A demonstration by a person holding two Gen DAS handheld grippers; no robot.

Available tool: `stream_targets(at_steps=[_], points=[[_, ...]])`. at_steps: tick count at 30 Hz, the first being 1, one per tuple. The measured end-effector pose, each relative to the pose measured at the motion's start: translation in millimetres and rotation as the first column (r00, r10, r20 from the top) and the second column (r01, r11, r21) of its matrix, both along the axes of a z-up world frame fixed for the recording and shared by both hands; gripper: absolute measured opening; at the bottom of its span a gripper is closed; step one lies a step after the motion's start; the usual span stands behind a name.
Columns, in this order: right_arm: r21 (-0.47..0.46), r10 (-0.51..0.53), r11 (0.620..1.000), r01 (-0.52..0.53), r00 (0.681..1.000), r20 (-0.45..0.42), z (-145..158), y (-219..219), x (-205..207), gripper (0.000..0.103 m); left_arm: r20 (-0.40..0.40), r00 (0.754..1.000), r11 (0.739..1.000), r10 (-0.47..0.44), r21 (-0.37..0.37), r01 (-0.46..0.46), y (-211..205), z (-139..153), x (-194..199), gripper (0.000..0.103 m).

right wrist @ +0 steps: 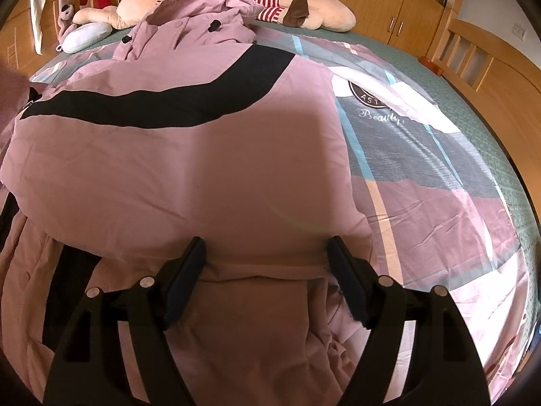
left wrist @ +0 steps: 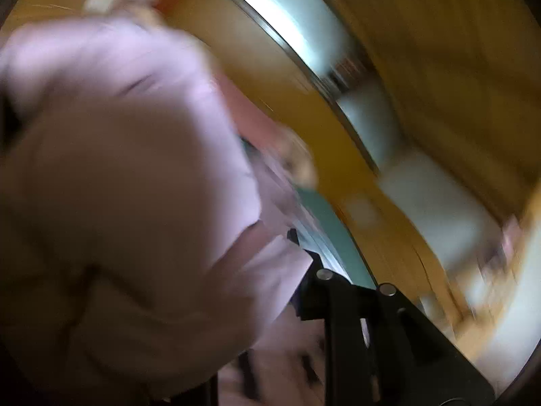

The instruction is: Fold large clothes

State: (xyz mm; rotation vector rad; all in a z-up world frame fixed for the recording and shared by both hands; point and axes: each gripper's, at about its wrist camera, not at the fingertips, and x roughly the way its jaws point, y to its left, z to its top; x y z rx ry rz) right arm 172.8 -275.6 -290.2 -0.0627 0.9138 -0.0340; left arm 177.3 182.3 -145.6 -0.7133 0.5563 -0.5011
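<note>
A large pink padded jacket (right wrist: pixel 175 155) with a black curved band lies spread on the bed, hood toward the pillows. My right gripper (right wrist: pixel 267 253) is open, its fingers (right wrist: pixel 189 270) wide apart at the jacket's near folded edge, nothing between them. The left wrist view is heavily blurred. Pink jacket fabric (left wrist: pixel 128 186) fills its left half and covers the left gripper's tip. One black finger (left wrist: pixel 324 291) shows against the fabric; whether it grips the cloth cannot be made out.
A patterned bedspread (right wrist: pixel 422 169) covers the bed. A striped plush toy (right wrist: pixel 304 6) and a small grey pillow (right wrist: pixel 88 35) lie at the head. Wooden wardrobes (right wrist: pixel 389 3) and a bed rail (right wrist: pixel 473 54) border the bed.
</note>
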Motion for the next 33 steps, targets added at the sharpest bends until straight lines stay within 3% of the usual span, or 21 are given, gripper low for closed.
stream_targets(at_steps=[2, 4, 5, 7, 8, 9, 11, 15, 17, 19, 20, 22, 24, 27, 30, 33], points=[[-0.001, -0.004, 1.0, 0.004, 1.0, -0.004, 1, 0, 1, 0.077, -0.033, 0.984, 0.983, -0.177, 0.051, 0.179, -65, -8, 6, 0.017], [0.008, -0.007, 1.0, 0.008, 1.0, -0.008, 1, 0, 0, 0.077, -0.13, 0.944, 0.934, -0.305, 0.156, 0.323, -130, -26, 8, 0.027], [0.023, -0.01, 1.0, 0.01, 1.0, -0.011, 2, -2, 1, 0.077, -0.165, 0.931, 0.91, -0.326, 0.213, 0.356, -151, -33, 7, 0.034], [0.069, -0.018, 0.997, 0.019, 1.0, -0.015, 5, -7, 1, 0.078, -0.199, 0.923, 0.864, -0.33, 0.329, 0.38, -182, -42, 1, 0.044], [0.112, -0.029, 0.993, 0.03, 0.999, -0.016, 8, -12, 1, 0.079, -0.19, 0.923, 0.847, -0.336, 0.368, 0.384, -193, -43, -4, 0.055], [0.146, -0.04, 0.988, 0.041, 0.999, -0.015, 10, -16, 1, 0.079, -0.176, 0.919, 0.838, -0.354, 0.376, 0.395, -199, -41, -8, 0.07], [0.279, -0.077, 0.957, 0.075, 0.997, -0.007, 18, -32, 0, 0.079, -0.148, 0.906, 0.821, -0.396, 0.386, 0.422, -208, -36, -13, 0.09], [0.45, -0.121, 0.887, 0.106, 0.993, 0.004, 23, -51, -3, 0.08, -0.096, 0.872, 0.753, -0.48, 0.465, 0.465, -227, -25, -39, 0.093], [0.493, -0.138, 0.862, 0.119, 0.99, 0.002, 23, -57, -4, 0.08, -0.036, 0.868, 0.764, -0.495, 0.457, 0.455, -218, -16, -43, 0.093], [0.554, -0.153, 0.824, 0.121, 0.988, 0.011, 25, -62, -7, 0.08, 0.018, 0.877, 0.808, -0.479, 0.398, 0.433, -200, -6, -46, 0.096], [0.595, -0.158, 0.795, 0.116, 0.987, 0.018, 27, -66, -8, 0.08, 0.04, 0.904, 0.849, -0.427, 0.363, 0.385, -183, -1, -38, 0.101], [0.666, -0.158, 0.736, 0.116, 0.987, 0.003, 25, -72, -10, 0.08, 0.022, 0.949, 0.891, -0.315, 0.352, 0.287, -157, -7, -31, 0.101], [0.737, -0.133, 0.669, 0.099, 0.991, -0.013, 20, -76, -9, 0.08, -0.087, 0.987, 0.911, -0.134, 0.382, 0.157, -132, -23, -7, 0.101], [0.786, -0.123, 0.61, 0.103, 0.992, -0.034, 15, -78, -7, 0.08, -0.223, 0.973, 0.92, 0.063, 0.391, 0.031, -102, -52, 15, 0.101], [0.843, -0.096, 0.533, 0.081, 0.995, -0.035, 14, -80, -6, 0.08, -0.305, 0.949, 0.948, 0.081, 0.316, 0.021, -88, -69, 24, 0.101], [0.865, -0.093, 0.501, 0.036, 0.996, 0.013, 24, -81, -10, 0.079, -0.326, 0.937, 0.929, 0.124, 0.371, 0.007, -88, -78, 23, 0.101]])
